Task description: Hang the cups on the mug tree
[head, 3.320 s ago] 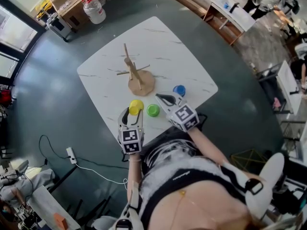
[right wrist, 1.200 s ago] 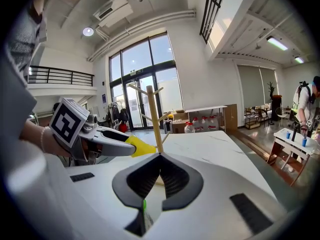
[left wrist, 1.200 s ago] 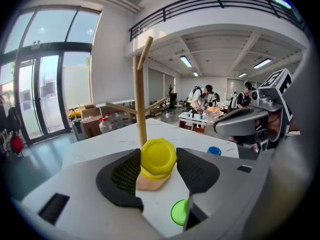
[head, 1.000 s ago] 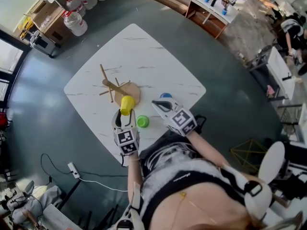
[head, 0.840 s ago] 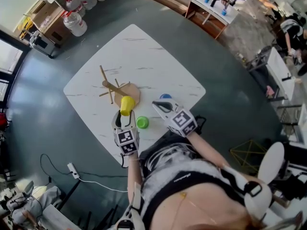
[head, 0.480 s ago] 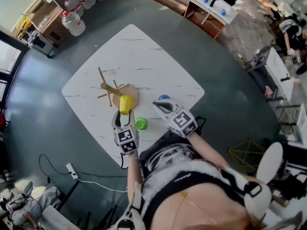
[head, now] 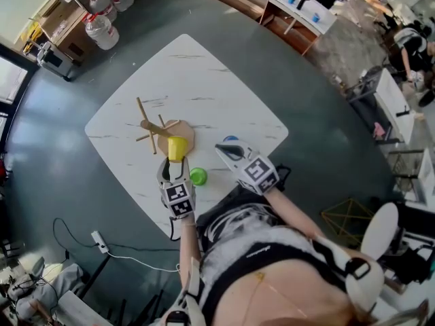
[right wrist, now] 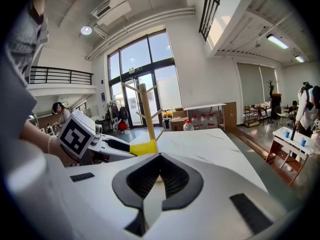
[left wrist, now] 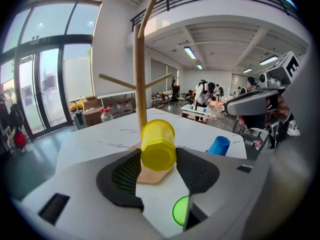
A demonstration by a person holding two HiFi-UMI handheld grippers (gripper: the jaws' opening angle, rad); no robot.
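A wooden mug tree (head: 151, 123) stands on a round base (head: 183, 132) left of the white marble table's (head: 211, 80) middle; its pegs are bare. My left gripper (head: 176, 160) is shut on a yellow cup (head: 177, 148), held on its side just in front of the base. In the left gripper view the yellow cup (left wrist: 158, 145) sits between the pads, with the tree's trunk (left wrist: 139, 84) right behind it. A green cup (head: 198, 176) and a blue cup (head: 232, 139) stand on the table. My right gripper (head: 223, 147) hovers by the blue cup, shut and empty.
The table's near corner lies under my grippers. Water bottles (head: 97, 29) and boxes stand on the floor at the far left, a power strip (head: 96, 240) and its cable at the near left, a desk (head: 299, 9) at the far right. People work in the background.
Since the oldest frame my left gripper has carried the yellow cup from the table's front to the tree's base. Over the last second it sank slightly. The right gripper has stayed put.
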